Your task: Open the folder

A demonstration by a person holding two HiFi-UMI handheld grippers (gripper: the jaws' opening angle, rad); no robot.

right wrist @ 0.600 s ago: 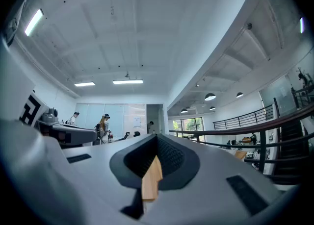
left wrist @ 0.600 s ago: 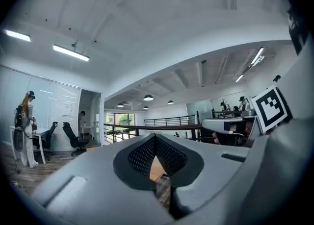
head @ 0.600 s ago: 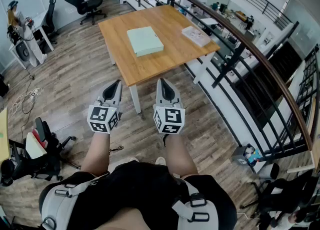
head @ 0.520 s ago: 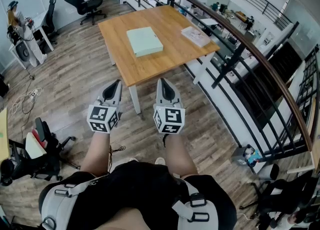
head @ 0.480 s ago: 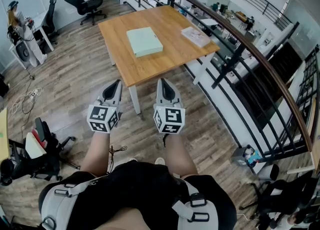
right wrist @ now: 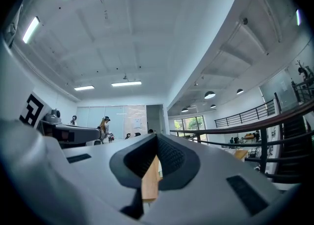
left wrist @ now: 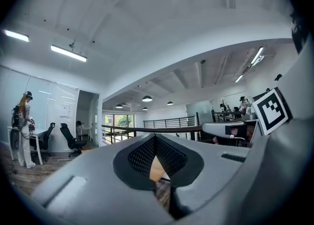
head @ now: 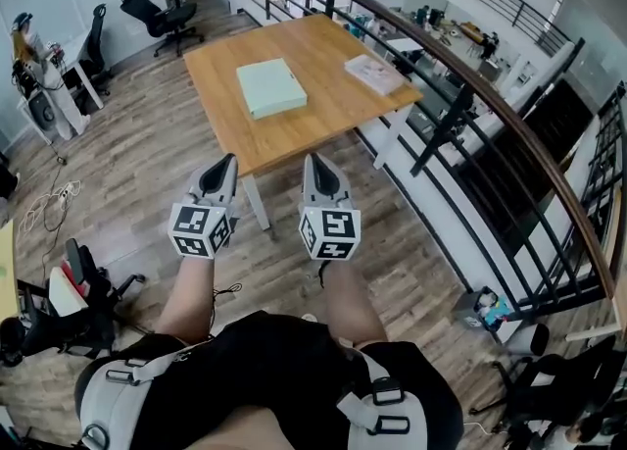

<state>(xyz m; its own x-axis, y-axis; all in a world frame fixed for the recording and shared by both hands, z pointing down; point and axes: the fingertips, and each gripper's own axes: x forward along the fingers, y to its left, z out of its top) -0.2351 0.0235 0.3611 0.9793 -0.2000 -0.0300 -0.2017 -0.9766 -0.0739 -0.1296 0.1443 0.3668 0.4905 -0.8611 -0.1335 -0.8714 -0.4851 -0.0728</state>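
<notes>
A pale green folder (head: 271, 87) lies shut and flat on the wooden table (head: 333, 110) ahead of me in the head view. My left gripper (head: 227, 161) and right gripper (head: 311, 159) are held side by side above the floor, short of the table's near edge and well away from the folder. Both are shut with nothing in them. In the left gripper view the gripper (left wrist: 155, 137) has its tips together, and a strip of the table shows through the gap behind them. The right gripper view shows that gripper (right wrist: 157, 137) the same way, pointing across the room.
A stack of papers (head: 373, 72) lies at the table's right side. A black railing with a wooden handrail (head: 509, 120) runs close along the right. Office chairs (head: 157, 9) stand at the far left, and another chair (head: 59, 301) stands near my left leg. A person (left wrist: 22, 128) stands at a desk far left.
The view has shifted a little, so the table and folder sit slightly further left and higher. Both grippers keep their places side by side, still shut.
</notes>
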